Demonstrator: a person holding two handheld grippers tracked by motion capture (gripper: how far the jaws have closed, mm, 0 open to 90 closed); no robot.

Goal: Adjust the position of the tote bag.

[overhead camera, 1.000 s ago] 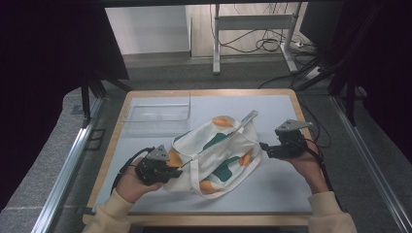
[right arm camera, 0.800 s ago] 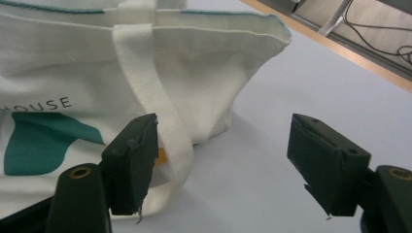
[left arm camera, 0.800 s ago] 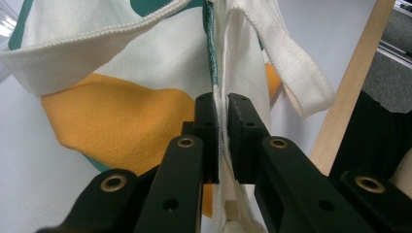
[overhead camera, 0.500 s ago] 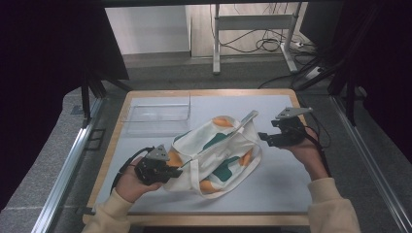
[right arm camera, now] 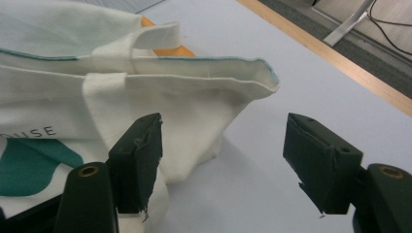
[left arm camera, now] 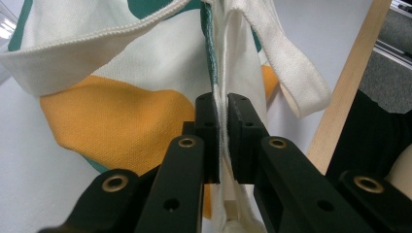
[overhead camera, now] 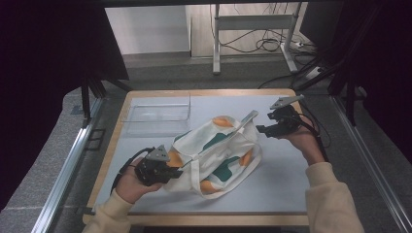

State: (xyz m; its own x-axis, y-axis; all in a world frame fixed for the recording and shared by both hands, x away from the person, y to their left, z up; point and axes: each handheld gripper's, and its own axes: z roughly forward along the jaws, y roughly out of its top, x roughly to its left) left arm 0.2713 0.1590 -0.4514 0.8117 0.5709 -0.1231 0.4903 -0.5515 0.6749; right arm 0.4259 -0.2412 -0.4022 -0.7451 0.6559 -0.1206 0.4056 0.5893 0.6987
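While left gripper (left arm camera: 221,141) pinches tote bag (overhead camera: 218,145), right gripper (right arm camera: 223,160) lifted away, seemingly narrowing slightly.

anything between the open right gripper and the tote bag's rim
Nothing visible. The right gripper stands open beside the tote bag, only bare mat in the gap to its rim. The left gripper is shut on the bag's edge.

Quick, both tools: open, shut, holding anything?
Left tool: shut on the tote bag edge.
Right tool: open, holding nothing, jaws just been closing.
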